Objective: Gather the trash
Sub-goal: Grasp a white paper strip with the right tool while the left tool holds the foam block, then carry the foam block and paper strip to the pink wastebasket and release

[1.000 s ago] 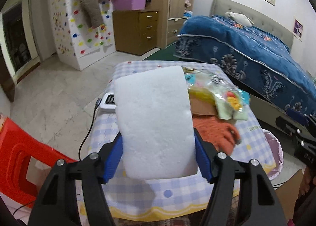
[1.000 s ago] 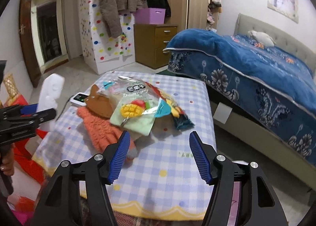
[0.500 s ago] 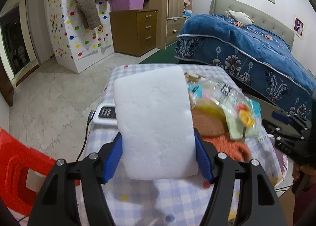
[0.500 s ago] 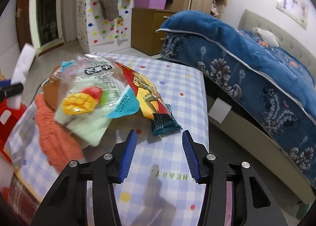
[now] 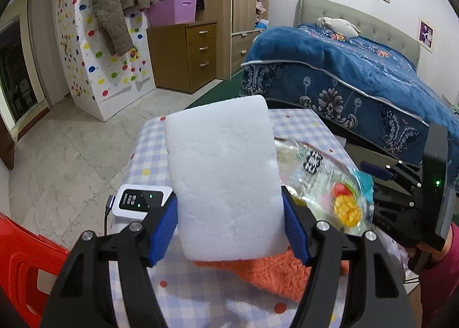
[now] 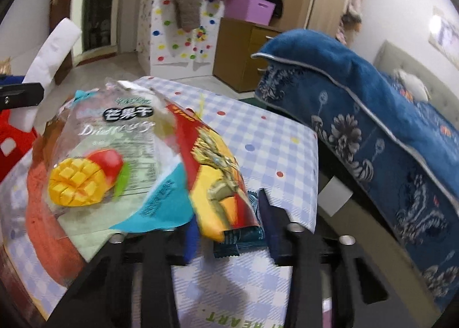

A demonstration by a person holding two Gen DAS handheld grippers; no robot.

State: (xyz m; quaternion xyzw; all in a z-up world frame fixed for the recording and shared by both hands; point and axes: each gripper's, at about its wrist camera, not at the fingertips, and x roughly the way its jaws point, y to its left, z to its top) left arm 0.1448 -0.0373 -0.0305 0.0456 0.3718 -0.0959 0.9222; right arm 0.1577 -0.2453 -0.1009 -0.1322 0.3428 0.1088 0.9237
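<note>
My left gripper (image 5: 229, 227) is shut on a white foam block (image 5: 223, 181) and holds it upright above the checked table (image 5: 149, 153). In the right wrist view the foam block (image 6: 51, 49) shows at far left. My right gripper (image 6: 229, 230) has its blue fingers around the lower end of a red and yellow snack wrapper (image 6: 218, 173) on the table (image 6: 266, 138). A clear dried-mango bag (image 6: 100, 155) lies beside it, also seen in the left wrist view (image 5: 324, 187). The right gripper's body (image 5: 413, 199) shows at right in the left view.
An orange knitted cloth (image 5: 272, 270) lies under the bags. A white device with a cable (image 5: 137, 201) sits at the table's left edge. A red plastic stool (image 5: 23, 270) stands left. A blue bed (image 5: 358, 78) is on the right, with a wooden drawer unit (image 5: 186, 55) behind.
My right gripper has moved forward onto the snack wrapper and its fingers have narrowed around it. My left gripper has moved closer over the table, still holding the foam block.
</note>
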